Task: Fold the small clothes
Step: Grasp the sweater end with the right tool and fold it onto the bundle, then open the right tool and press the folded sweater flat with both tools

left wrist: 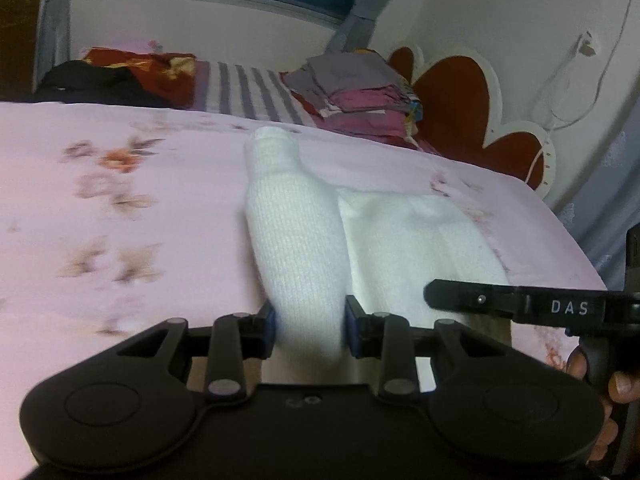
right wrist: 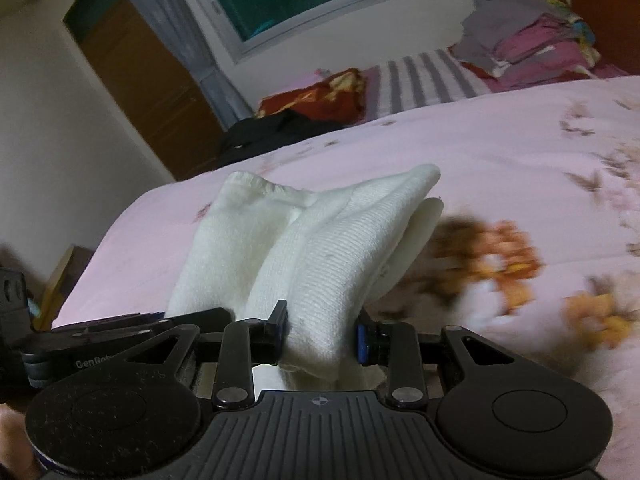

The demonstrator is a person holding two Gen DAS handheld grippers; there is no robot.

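A white knit garment [left wrist: 296, 232] is lifted off the pink floral bedspread [left wrist: 120, 200]. My left gripper [left wrist: 310, 330] is shut on one bunched edge of it, which runs forward as a roll between the blue pads. To its right the other gripper's black arm [left wrist: 520, 304] shows, with a hand [left wrist: 600, 380] on it. In the right wrist view my right gripper [right wrist: 322, 334] is shut on the other bunched edge of the white garment [right wrist: 320, 248], whose folds rise ahead of the fingers. The left gripper's arm [right wrist: 120, 324] lies at the left there.
A stack of folded grey and magenta clothes [left wrist: 352, 92] sits at the far side of the bed, beside a red-and-white headboard [left wrist: 472, 112]. A red patterned cloth [left wrist: 148, 68] and a black garment [left wrist: 96, 80] lie at the far left. A wooden door [right wrist: 136, 80] stands beyond the bed.
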